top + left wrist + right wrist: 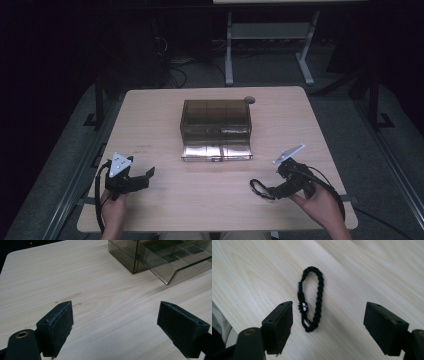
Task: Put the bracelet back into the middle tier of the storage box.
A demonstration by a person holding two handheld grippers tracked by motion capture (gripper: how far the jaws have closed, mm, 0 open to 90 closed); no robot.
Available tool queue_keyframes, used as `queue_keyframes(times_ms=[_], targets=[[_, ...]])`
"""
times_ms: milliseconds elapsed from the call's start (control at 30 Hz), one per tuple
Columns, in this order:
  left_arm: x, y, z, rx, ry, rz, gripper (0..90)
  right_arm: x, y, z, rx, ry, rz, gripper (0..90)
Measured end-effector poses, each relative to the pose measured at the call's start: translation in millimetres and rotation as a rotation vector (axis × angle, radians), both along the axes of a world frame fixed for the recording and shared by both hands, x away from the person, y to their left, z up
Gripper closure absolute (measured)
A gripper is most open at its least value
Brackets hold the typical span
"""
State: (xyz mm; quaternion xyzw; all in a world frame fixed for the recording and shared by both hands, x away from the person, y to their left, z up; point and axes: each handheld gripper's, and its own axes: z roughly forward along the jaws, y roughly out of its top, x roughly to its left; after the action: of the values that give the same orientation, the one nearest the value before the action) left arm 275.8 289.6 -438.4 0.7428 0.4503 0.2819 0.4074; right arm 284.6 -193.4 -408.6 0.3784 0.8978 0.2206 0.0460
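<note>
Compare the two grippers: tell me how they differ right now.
The right gripper has a black bracelet lying on the table just ahead of its jaws; the left gripper faces bare wood, with the smoky box farther off. In the high view, the left gripper points right, the right gripper points left. Both are open and hold nothing.

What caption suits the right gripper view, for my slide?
Open right gripper poised over a black braided bracelet on the table.

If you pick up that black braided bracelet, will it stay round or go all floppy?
Probably floppy: the bracelet looks like braided cord lying limp in a loop, so it would likely sag. It seems light and thin. The open right gripper would need to close far.
</note>
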Motion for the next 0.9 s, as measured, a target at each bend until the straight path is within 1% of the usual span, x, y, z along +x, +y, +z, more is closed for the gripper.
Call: queue_keyframes(times_ms=[67,100,167,233,300,333,367,400,500,567,667,733,767,833,900], targets=[[-0.7,-0.4,-0.1,-0.005,-0.005,-0.002,13.4,1.8,9.1,-3.8,-0.013,0.003,0.023,24.1],[-0.9,-0.7,-0.2,-0.004,-0.005,-0.003,13.4,2.7,12.8,-5.7,-0.015,0.018,0.033,24.9],[-0.2,-0.8,0.0,-0.003,-0.002,-0.005,13.4,4.7,18.4,-8.5,-0.031,0.024,0.054,26.9],[-0.6,-0.7,0.2,-0.005,-0.006,-0.003,13.4,6.0,24.2,-10.5,-0.053,0.024,0.062,27.6],[-0.8,-0.7,0.5,-0.004,-0.007,-0.008,13.4,7.1,27.9,-12.7,-0.053,0.033,0.077,29.9],[-0.9,-0.5,0.4,-0.002,-0.008,-0.006,13.4,7.6,29.8,-14.1,-0.063,0.035,0.081,29.9],[-0.9,-0.5,0.4,-0.002,-0.008,-0.006,13.4,7.6,29.8,-14.1,-0.063,0.035,0.081,29.9],[-0.7,-0.8,0.7,-0.003,-0.005,-0.006,13.4,8.6,33.3,-17.1,-0.083,0.044,0.084,32.2],[-2.0,-1.0,1.2,-0.004,-0.016,-0.005,13.4,7.4,37.9,-19.6,-0.094,0.038,0.099,34.2],[-1.8,-1.1,1.1,-0.001,-0.013,-0.004,13.4,7.2,40.7,-21.1,-0.101,0.040,0.106,36.6],[-0.7,-1.6,0.5,-0.005,-0.007,-0.003,13.4,8.3,42.8,-23.7,-0.131,0.035,0.114,40.6],[-1.3,-2.0,0.7,-0.003,-0.010,-0.005,13.4,8.8,42.6,-25.7,-0.144,0.041,0.112,42.7],[-1.8,-1.8,0.9,-0.001,-0.013,-0.007,13.4,8.5,42.3,-27.3,-0.144,0.044,0.112,45.6],[-1.7,-1.4,1.3,0.001,-0.009,-0.007,13.4,8.6,42.2,-28.4,-0.148,0.044,0.112,46.4],[-1.6,-0.7,1.8,0.000,-0.012,-0.006,13.4,8.6,43.5,-30.0,-0.153,0.051,0.119,50.1]])
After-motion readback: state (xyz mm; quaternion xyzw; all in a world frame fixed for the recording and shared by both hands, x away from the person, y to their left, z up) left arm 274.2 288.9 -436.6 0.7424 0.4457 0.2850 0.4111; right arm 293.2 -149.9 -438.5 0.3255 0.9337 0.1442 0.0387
